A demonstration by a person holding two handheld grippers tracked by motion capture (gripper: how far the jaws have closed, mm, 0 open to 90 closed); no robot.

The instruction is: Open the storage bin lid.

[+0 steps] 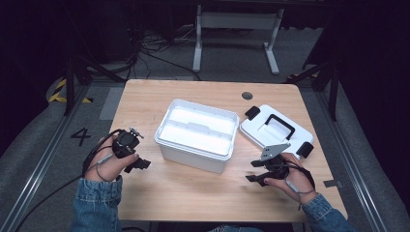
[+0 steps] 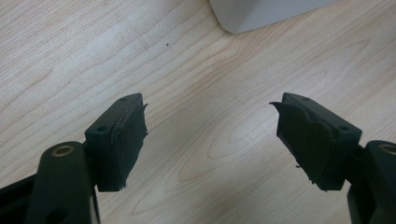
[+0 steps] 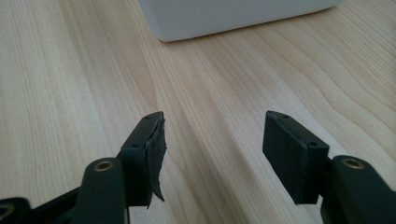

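1. A light wooden table (image 1: 193, 193) sits in a dark room, seen from the high view.
2. A white plastic box with no lid on it (image 1: 197, 134) stands in the middle of the table. Its inside looks white and bare.
3. A flat white plastic lid with a black handle and black clips (image 1: 275, 130) lies on the table just to the right of the box. It lies close to the box, but I cannot tell if they touch.
4. The left gripper (image 1: 140, 164) is a black tool in the person's left hand (image 1: 109, 166). It is low over the table to the left of the box, near it but not touching it.
5. In the left gripper view its two jaws stand wide apart, with bare wood between them. A corner of the box shows at the top.
6. The right gripper (image 1: 252, 171) is a black tool with a grey plate on top, in the person's right hand (image 1: 285, 181). It is near the front right of the box, just in front of the lid.
7. In the right gripper view its jaws are wide apart too, with only wood between them. The box side shows ahead.
8. Both sleeves (image 1: 96, 203) are blue denim.
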